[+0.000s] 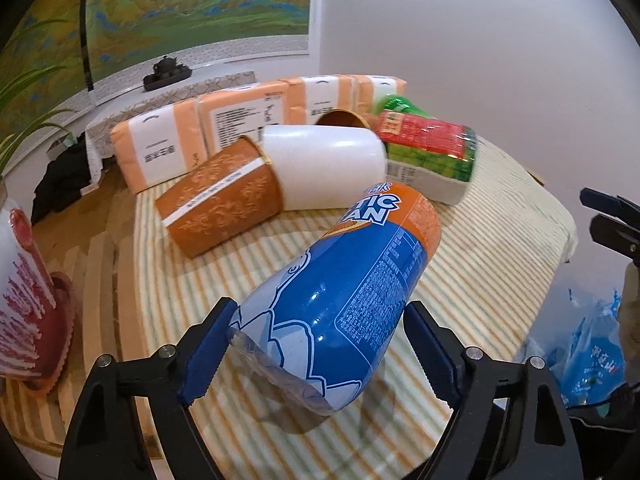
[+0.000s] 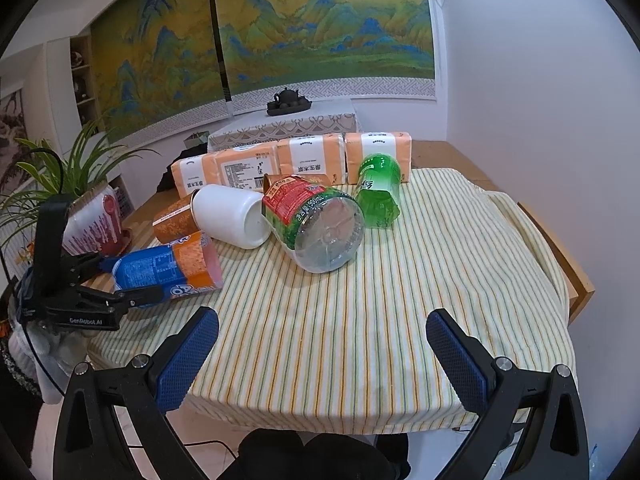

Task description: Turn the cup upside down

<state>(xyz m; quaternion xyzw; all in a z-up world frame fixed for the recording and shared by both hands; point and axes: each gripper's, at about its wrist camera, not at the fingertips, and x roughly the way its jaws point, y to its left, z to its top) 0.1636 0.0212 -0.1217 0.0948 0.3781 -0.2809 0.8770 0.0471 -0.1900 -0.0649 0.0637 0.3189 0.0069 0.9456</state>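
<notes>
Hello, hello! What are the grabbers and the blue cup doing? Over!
Left gripper around blue-and-orange printed cup, cup tilted, not flipped. Right gripper open, empty. White cup lying close behind.

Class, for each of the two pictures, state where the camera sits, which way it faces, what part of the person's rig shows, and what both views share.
Left wrist: on the left gripper, facing across the striped tablecloth toward the wall; its blue-padded fingers flank the blue-and-orange plastic cup.
Right wrist: on the right gripper, open over the cloth's near edge, facing the landscape painting; the left gripper appears at left.
Shared: blue cup, white tumbler, orange tissue packs.
</notes>
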